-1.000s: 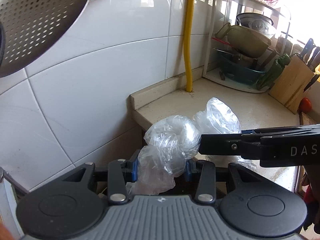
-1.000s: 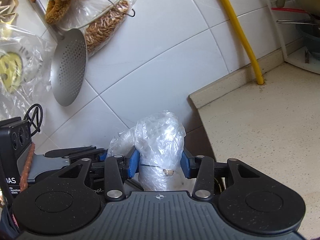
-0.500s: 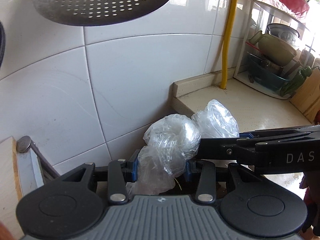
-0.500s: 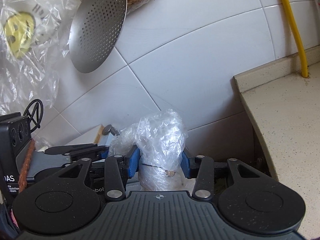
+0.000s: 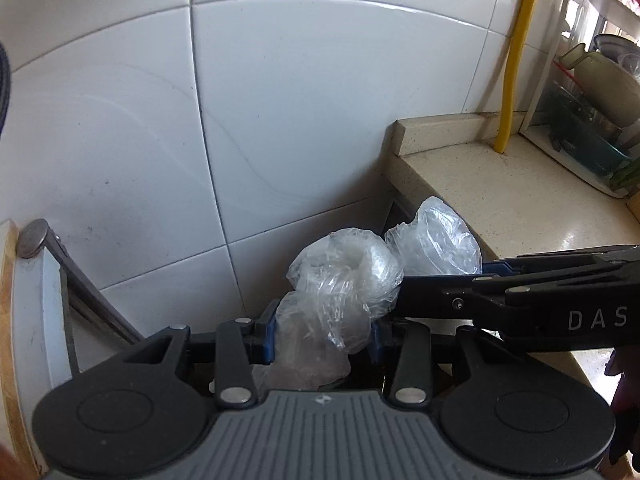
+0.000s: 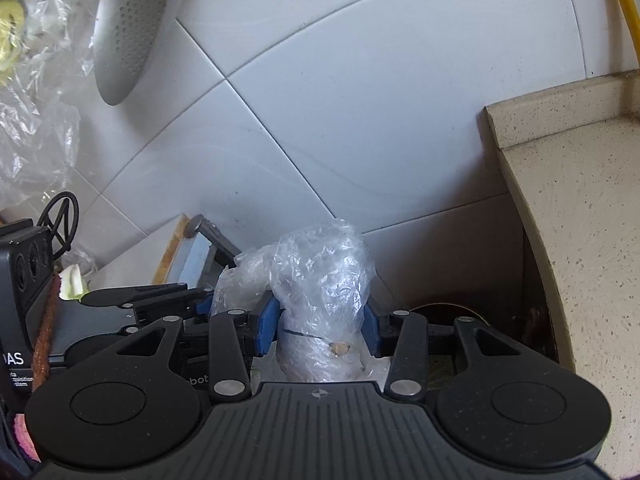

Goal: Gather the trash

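I have a crumpled clear plastic bag (image 5: 340, 280) pinched between both tools: my left gripper (image 5: 322, 334) clamps one bunched end, my right gripper (image 6: 320, 326) clamps the other. The bag's long axis runs across from one set of jaws to the other, each clamped end poking up and forward past the blue pads (image 6: 267, 325). From the left camera I see the right tool reaching in sideways just beyond my jaws; only the right camera shows a perforated skimmer (image 6: 128, 28) hanging on the wall above, and a dark round opening (image 6: 444, 314) just right of its jaws. Ahead stands white wall tile (image 5: 280, 120); a speckled beige counter (image 5: 520, 208) lies to the right.
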Demonstrator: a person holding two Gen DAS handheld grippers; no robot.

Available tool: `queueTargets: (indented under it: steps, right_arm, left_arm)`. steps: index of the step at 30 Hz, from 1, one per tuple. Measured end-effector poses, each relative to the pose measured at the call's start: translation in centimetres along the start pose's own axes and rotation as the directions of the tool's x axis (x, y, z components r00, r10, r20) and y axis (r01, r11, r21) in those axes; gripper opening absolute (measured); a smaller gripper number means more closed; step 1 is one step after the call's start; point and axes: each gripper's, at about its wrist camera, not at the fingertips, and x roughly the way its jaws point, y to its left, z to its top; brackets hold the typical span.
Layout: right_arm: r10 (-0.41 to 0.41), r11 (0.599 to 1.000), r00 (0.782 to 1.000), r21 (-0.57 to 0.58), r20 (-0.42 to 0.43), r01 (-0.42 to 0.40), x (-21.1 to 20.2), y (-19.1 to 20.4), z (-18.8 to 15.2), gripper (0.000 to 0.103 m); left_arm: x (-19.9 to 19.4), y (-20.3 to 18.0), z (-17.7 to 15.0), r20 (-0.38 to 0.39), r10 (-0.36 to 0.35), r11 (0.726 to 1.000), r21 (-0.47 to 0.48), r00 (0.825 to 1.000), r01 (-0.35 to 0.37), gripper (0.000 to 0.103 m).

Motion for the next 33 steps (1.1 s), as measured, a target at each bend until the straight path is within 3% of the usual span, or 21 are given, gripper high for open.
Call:
queueTargets:
  steps: [5,12,18,25,29,33]
  right_arm:
    - [-0.018,1.0,0.999,0.007,-0.048,0.019,2.0,-1.9,0.2,0.052]
    - [-0.057,0.998,0.993,0.034,-0.099,0.061,4.8,-4.9,0.2,0.064]
    - [-0.052,0.994,0.988,0.085,-0.148,0.065,7.2,-7.1,-0.3,0.067]
    - [-0.026,0.995,0.987,0.087,-0.16,0.041,6.7,-7.2,-1.0,0.069]
    - [-0.026,0.996,0.991,0.083,-0.133,0.037,5.5,-6.9,-0.7,0.071]
    - [-0.021,0.996,0.994,0.085,-0.105,0.03,4.2,-6.7,-0.5,0.073]
  left_arm:
    - [2.7,0.1,-0.1,-0.043,0.033,0.999,-0.028,0.999,-0.034,0.038]
    - [6.7,0.5,-0.4,-0.107,0.073,0.994,-0.067,0.992,-0.081,0.044]
    - [8.8,0.3,-1.3,-0.166,0.095,0.991,-0.081,0.982,-0.11,0.047]
    - [9.3,-0.1,-1.7,-0.211,0.091,0.988,-0.102,0.973,-0.114,0.053]
    - [8.9,0.1,-1.1,-0.212,0.084,0.987,-0.12,0.974,-0.111,0.066]
    - [8.3,0.0,-0.6,-0.199,0.095,0.985,-0.125,0.975,-0.122,0.066]
